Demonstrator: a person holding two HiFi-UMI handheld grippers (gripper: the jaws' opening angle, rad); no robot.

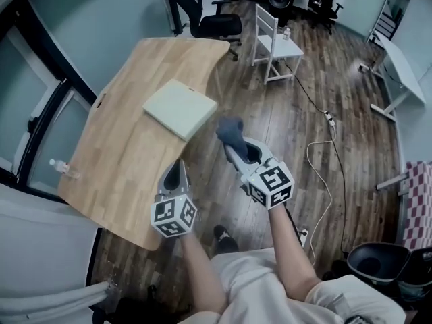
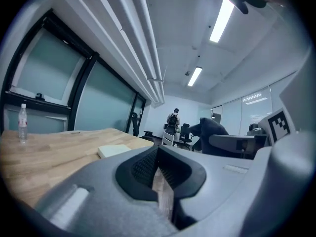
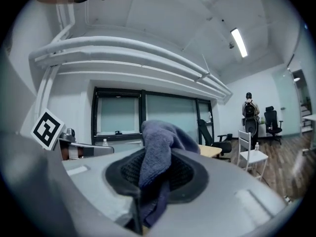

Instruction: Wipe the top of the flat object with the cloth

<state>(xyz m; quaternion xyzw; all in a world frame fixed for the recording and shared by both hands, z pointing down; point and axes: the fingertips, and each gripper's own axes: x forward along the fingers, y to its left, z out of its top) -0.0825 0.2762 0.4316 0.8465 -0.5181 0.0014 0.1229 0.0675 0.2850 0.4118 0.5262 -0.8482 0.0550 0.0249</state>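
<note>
The flat object (image 1: 179, 108) is a pale square slab lying on the wooden table (image 1: 128, 174), and it also shows low in the left gripper view (image 2: 114, 150). My right gripper (image 1: 234, 148) is shut on a blue-grey cloth (image 1: 229, 129) and hovers over the floor just right of the table, short of the slab. In the right gripper view the cloth (image 3: 157, 149) bulges up out of the closed jaws of the right gripper (image 3: 148, 186). My left gripper (image 1: 177, 171) is shut and holds nothing, above the table's near right edge. Its jaws meet in the left gripper view (image 2: 160, 179).
A water bottle (image 1: 63, 169) lies at the table's left edge. A white chair (image 1: 273, 42) and a black office chair (image 1: 219, 25) stand beyond the table. A cable (image 1: 324, 150) runs over the wood floor, and a dark bin (image 1: 378, 265) sits at bottom right.
</note>
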